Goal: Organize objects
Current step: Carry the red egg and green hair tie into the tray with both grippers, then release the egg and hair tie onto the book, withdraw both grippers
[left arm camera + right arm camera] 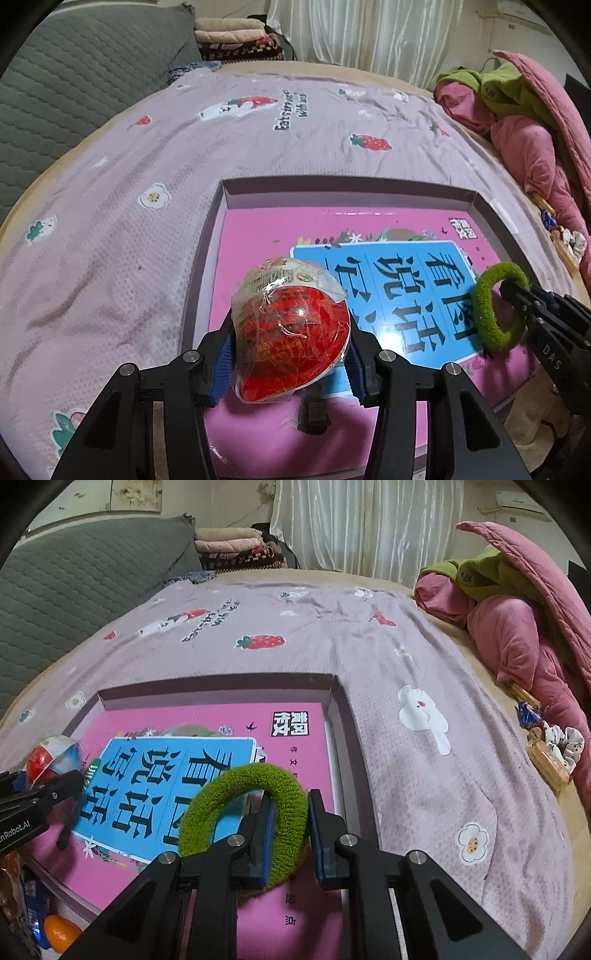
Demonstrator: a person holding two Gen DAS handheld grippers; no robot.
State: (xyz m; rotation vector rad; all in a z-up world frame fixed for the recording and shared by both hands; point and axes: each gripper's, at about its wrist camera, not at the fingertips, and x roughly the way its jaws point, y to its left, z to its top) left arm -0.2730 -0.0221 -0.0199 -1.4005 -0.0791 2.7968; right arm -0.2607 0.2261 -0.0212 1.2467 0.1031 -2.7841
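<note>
My left gripper [290,363] is shut on a red and white egg-shaped toy wrapped in clear plastic [290,328], held above the near left part of a shallow box [332,184]. The box holds a pink and blue book [388,280]. My right gripper [290,834] is shut on a fuzzy green hair tie [243,801], pinching its right side over the book [166,775]. In the left wrist view the green hair tie [495,306] and the right gripper [517,295] come in from the right. The egg toy [53,757] and the left gripper [55,775] show at the left of the right wrist view.
The box lies on a mauve strawberry-print bedsheet [110,221]. Pink and green bedding [517,627] is heaped at the right. A floral scrunchie [565,744] and snack packets [546,764] lie by it. An orange egg [61,932] and packets sit at the near left. A grey headboard [74,74] stands at the left.
</note>
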